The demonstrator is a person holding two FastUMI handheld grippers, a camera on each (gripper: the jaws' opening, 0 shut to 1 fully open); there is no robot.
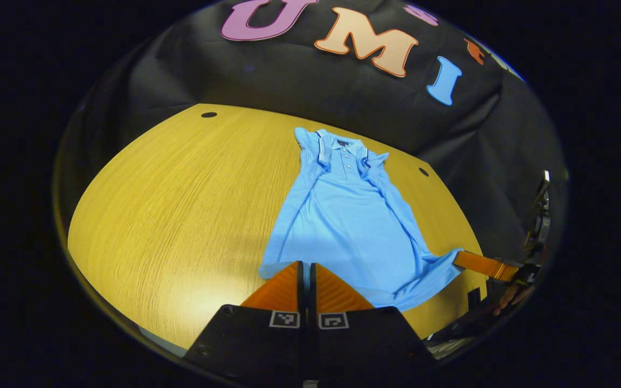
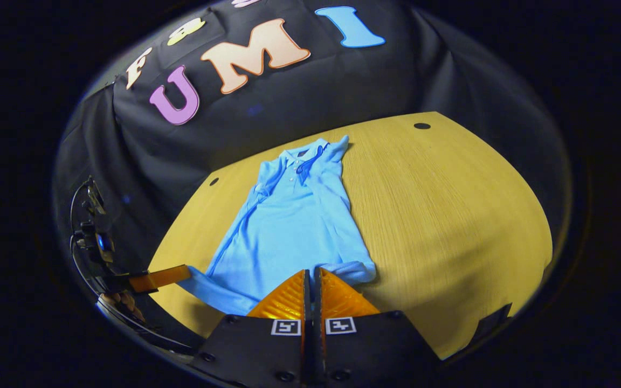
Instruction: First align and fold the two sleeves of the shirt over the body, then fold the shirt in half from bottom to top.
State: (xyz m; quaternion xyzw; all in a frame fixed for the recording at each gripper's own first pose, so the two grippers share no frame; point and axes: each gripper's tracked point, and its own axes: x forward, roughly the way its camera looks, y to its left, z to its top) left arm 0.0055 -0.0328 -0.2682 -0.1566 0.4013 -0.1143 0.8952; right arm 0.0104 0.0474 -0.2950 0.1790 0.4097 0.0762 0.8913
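Note:
A light blue polo shirt (image 1: 343, 215) lies flat on the yellow wooden table (image 1: 181, 205), collar far, hem near, both sleeves folded in over the body. My left gripper (image 1: 306, 264) is shut on the hem's left corner. In the left gripper view the right gripper (image 1: 459, 257) meets the hem's right corner, which is puckered. In the right gripper view the shirt (image 2: 294, 226) runs away from my right gripper (image 2: 312, 271), which is shut on the hem beside its right corner. The left gripper (image 2: 186, 272) touches the hem's other corner there.
The table (image 2: 450, 205) has small round holes (image 1: 209, 115) (image 2: 422, 126) near its far corners. Bare wood stretches out on both sides of the shirt. A hand (image 1: 510, 296) holds the right gripper off the table's near edge. Black cloth walls the back.

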